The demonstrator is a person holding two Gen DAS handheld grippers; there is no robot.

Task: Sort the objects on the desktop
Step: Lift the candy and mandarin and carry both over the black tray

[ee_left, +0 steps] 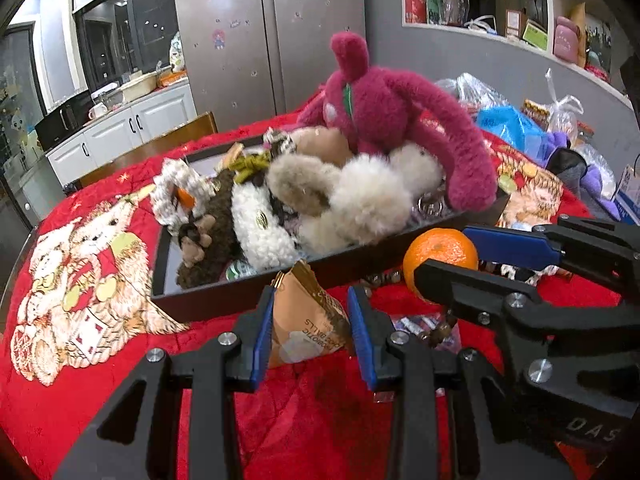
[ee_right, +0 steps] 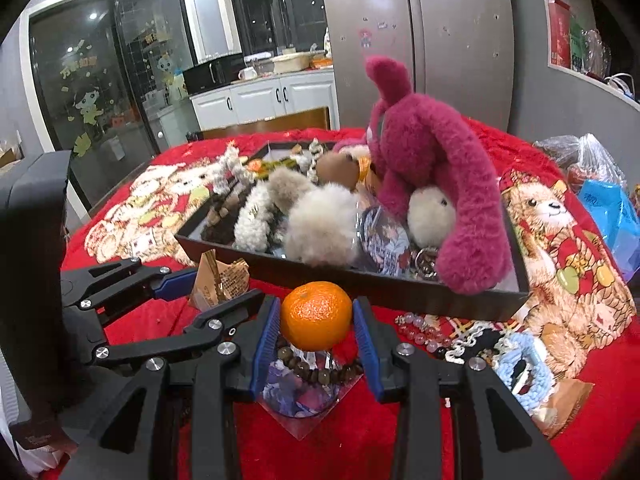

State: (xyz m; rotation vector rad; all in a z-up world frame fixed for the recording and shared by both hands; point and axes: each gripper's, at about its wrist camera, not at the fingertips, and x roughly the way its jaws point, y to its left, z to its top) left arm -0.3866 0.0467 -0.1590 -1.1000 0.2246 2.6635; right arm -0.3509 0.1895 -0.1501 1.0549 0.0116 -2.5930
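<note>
A dark tray [ee_left: 248,292] [ee_right: 360,276] on the red cloth holds a magenta plush rabbit [ee_left: 396,112] [ee_right: 432,160], fluffy beige plush [ee_left: 360,196] and other soft toys. My left gripper [ee_left: 310,328] holds an orange snack packet [ee_left: 304,320] [ee_right: 220,276] between its blue pads, just in front of the tray. My right gripper [ee_right: 316,320] [ee_left: 476,260] holds an orange tangerine [ee_right: 316,316] [ee_left: 440,260] between its pads, above a brown bead bracelet [ee_right: 320,372] and a printed card [ee_right: 296,400].
Clear beads [ee_right: 416,328], a black-and-white chain [ee_right: 472,340], a blue crocheted piece [ee_right: 524,364] and a snack packet [ee_right: 568,400] lie right of my right gripper. Plastic bags [ee_left: 508,120] [ee_right: 604,204] sit at the table's far right. A wooden chair [ee_left: 160,144] stands behind.
</note>
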